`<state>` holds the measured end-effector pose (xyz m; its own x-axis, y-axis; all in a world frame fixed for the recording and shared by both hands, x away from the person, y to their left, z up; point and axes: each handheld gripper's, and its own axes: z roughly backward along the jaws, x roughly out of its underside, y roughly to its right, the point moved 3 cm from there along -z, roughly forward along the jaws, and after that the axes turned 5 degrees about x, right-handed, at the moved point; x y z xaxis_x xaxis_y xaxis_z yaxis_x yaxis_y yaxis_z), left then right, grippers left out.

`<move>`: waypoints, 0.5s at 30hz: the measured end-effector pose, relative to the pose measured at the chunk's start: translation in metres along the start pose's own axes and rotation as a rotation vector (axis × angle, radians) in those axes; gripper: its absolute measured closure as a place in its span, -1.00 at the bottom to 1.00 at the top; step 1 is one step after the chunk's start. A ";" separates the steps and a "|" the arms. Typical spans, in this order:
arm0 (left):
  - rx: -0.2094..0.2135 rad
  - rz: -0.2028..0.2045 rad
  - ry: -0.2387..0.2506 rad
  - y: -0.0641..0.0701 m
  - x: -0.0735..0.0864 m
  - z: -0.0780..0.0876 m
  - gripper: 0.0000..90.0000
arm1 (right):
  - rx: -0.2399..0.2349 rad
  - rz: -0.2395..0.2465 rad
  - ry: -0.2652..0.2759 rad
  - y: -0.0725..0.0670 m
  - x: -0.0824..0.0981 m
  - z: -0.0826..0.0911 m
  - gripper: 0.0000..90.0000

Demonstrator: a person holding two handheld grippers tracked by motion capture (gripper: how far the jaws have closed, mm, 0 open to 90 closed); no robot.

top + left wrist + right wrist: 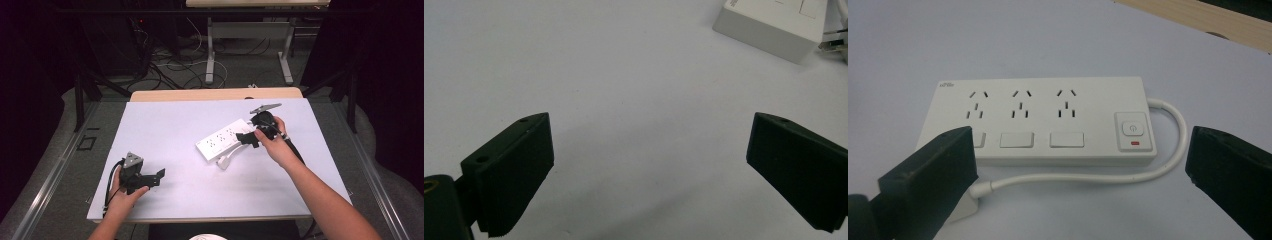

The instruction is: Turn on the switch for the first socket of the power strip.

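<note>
Right tool [1078, 165]: released, over white power strip [1040, 120] on desk [165, 130]; cable plug unplaced. Left tool [649, 170]: released, idle.

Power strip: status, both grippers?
Left gripper open, idle on table. Right gripper open at power strip, gripping nothing. Cord loops round its end to plug; nothing blocking.

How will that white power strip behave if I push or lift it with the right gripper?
The power strip is a flat, rigid box lying low on the table, so it should slide rather than tip or roll. Its smooth plastic may slip between the pads. The cable curls around one end toward the plug, so it will likely drag and swing the strip.
</note>
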<state>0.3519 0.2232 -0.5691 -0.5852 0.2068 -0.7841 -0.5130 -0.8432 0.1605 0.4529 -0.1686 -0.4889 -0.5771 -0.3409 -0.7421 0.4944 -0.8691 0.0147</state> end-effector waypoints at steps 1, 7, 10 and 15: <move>0.000 -0.001 0.001 0.000 0.000 0.000 -0.89 | -0.001 -0.004 -0.001 0.001 0.002 0.002 -1.00; -0.005 -0.011 0.008 0.000 0.000 0.000 -0.90 | 0.007 -0.001 0.023 0.006 0.012 0.011 -1.00; -0.002 -0.002 0.015 0.001 0.000 0.000 -0.91 | 0.009 0.004 0.038 0.007 0.015 0.017 -1.00; -0.003 0.001 0.014 0.001 0.000 0.001 -0.92 | 0.016 0.011 0.055 0.009 0.023 0.027 -1.00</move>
<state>0.3508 0.2229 -0.5689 -0.5767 0.1989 -0.7924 -0.5103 -0.8452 0.1592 0.4265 -0.1942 -0.4876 -0.5350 -0.3307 -0.7775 0.4898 -0.8712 0.0335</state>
